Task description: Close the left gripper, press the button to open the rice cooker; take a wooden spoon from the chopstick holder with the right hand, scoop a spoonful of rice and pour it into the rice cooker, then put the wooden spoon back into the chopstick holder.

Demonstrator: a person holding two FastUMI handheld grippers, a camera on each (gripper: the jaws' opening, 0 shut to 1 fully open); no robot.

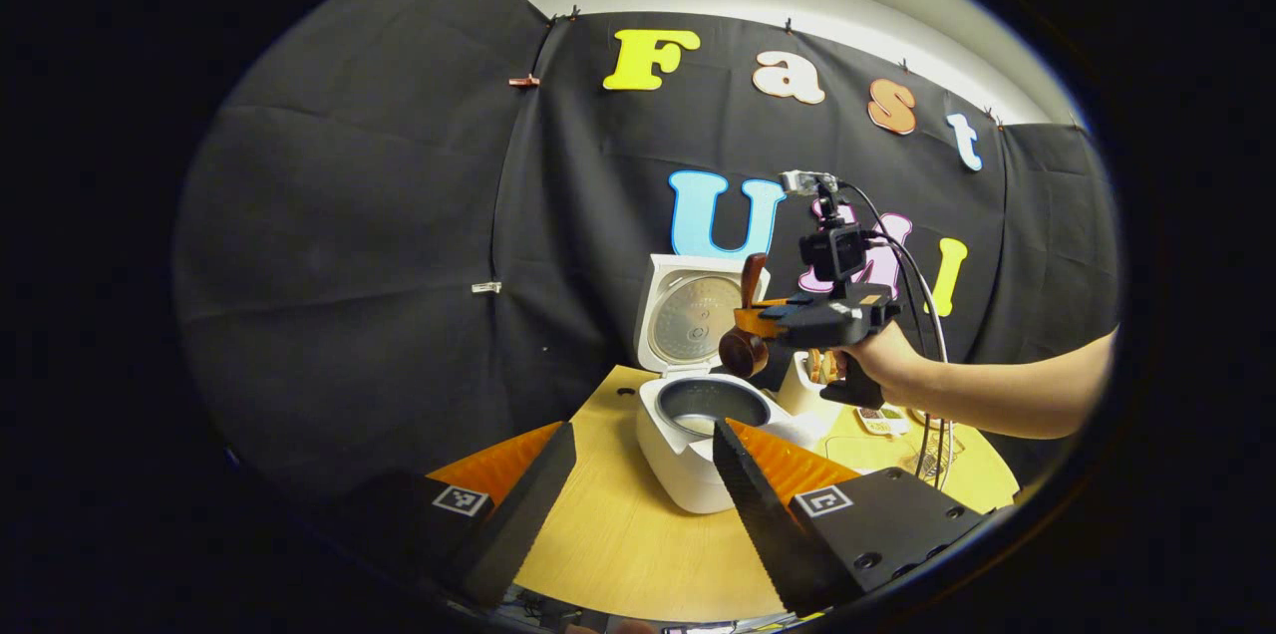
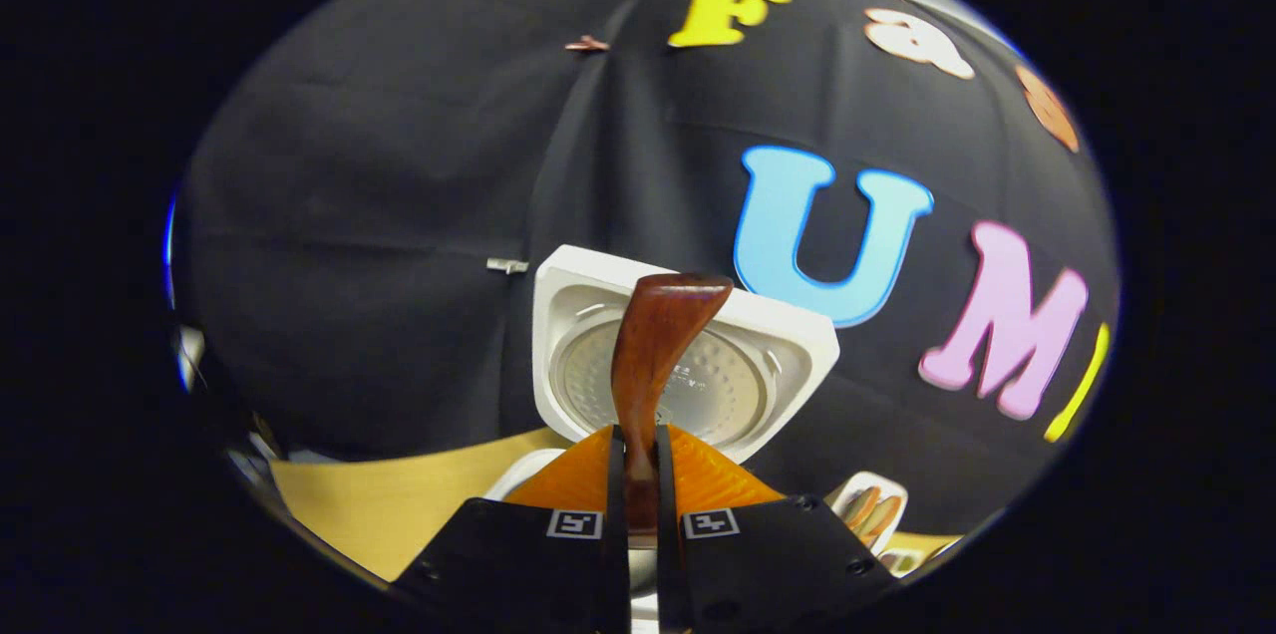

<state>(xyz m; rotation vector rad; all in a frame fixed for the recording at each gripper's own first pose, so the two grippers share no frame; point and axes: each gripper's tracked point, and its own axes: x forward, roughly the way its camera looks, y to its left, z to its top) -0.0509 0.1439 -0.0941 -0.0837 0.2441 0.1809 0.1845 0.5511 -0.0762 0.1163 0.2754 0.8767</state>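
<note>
Rice cooker (image 1: 698, 435) open; right hand-held gripper (image 2: 638, 475) clamps wooden spoon (image 2: 653, 345).

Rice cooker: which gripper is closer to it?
Right. The right gripper, jaws shut on the wooden spoon, hovers just above the open rice cooker. The left gripper hangs back over the table, jaws open.

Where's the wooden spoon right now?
The wooden spoon is clamped between the fingers of the right gripper, held in the air just above the open rice cooker, in front of its raised lid.
</note>
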